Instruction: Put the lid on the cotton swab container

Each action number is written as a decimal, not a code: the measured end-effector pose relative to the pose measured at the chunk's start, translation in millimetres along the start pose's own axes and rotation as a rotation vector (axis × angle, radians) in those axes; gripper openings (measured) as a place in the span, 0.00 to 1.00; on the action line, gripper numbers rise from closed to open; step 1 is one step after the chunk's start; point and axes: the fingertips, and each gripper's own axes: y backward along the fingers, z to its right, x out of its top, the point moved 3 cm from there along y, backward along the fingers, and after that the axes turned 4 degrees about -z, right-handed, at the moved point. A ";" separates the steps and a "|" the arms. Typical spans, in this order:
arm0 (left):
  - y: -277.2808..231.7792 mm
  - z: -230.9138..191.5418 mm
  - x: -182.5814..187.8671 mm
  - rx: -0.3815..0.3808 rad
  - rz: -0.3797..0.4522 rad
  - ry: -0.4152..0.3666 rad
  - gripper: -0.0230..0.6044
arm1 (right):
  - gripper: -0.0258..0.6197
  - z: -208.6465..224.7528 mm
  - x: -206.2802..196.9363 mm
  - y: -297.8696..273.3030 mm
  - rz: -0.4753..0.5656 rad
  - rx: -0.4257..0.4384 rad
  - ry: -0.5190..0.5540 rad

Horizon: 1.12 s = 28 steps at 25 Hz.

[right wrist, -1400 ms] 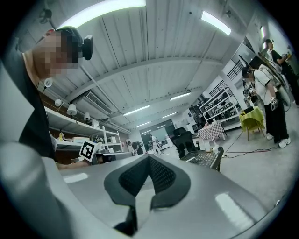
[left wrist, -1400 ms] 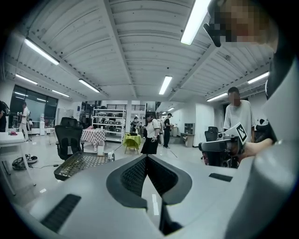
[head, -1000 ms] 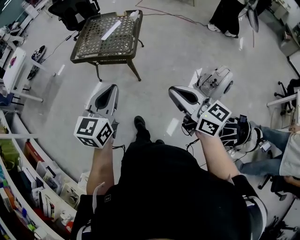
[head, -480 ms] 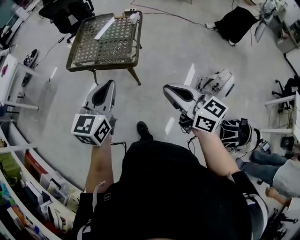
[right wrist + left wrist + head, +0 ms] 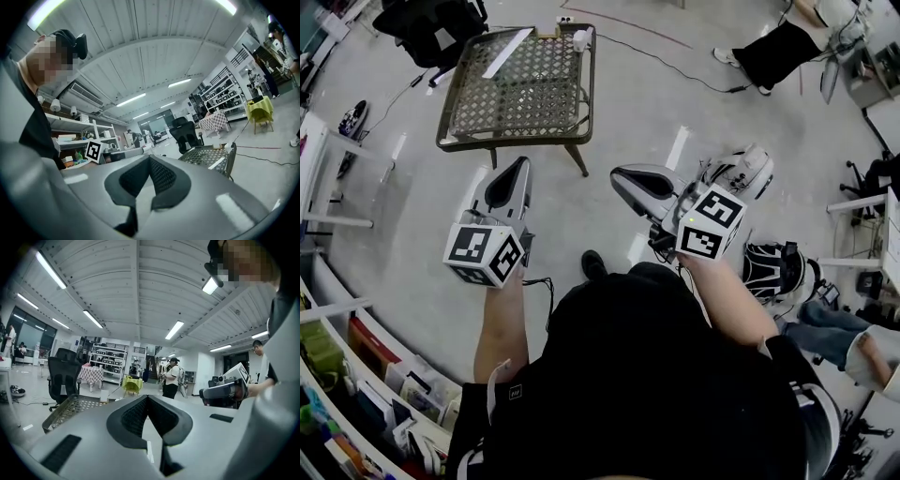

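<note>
Mid-frame in the head view, the left gripper (image 5: 521,165) and right gripper (image 5: 619,176) hold their jaws pressed together on nothing. Farther off, upper left, what is probably the cotton swab container (image 5: 580,39) stands on the mesh bench's (image 5: 508,142) far right corner. It is likely light, slick plastic, best pinched gently across its sides.

The floor (image 5: 572,202) between the person and the mesh table (image 5: 525,98) is bare, so the way to its near edge is free. On the table, a white strip (image 5: 507,52) lies toward the far left corner and a small white container (image 5: 579,39) stands at the far right corner; the middle is free. A black chair (image 5: 427,23) stands behind the far left corner, a white machine (image 5: 741,169) is near on the right, and shelves (image 5: 366,375) close the left side.
</note>
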 end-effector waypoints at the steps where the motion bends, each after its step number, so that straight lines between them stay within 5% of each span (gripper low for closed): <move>1: -0.2 -5.9 0.1 0.003 0.002 0.010 0.04 | 0.06 0.4 3.2 -4.7 -0.001 -0.001 0.003; 15: -5.6 -49.5 0.8 0.047 -0.012 0.035 0.04 | 0.06 29.5 18.6 -69.3 -0.024 0.065 -0.028; 28: -97.9 -125.6 24.8 0.127 -0.065 0.019 0.04 | 0.06 168.6 72.5 -111.4 0.065 0.046 -0.101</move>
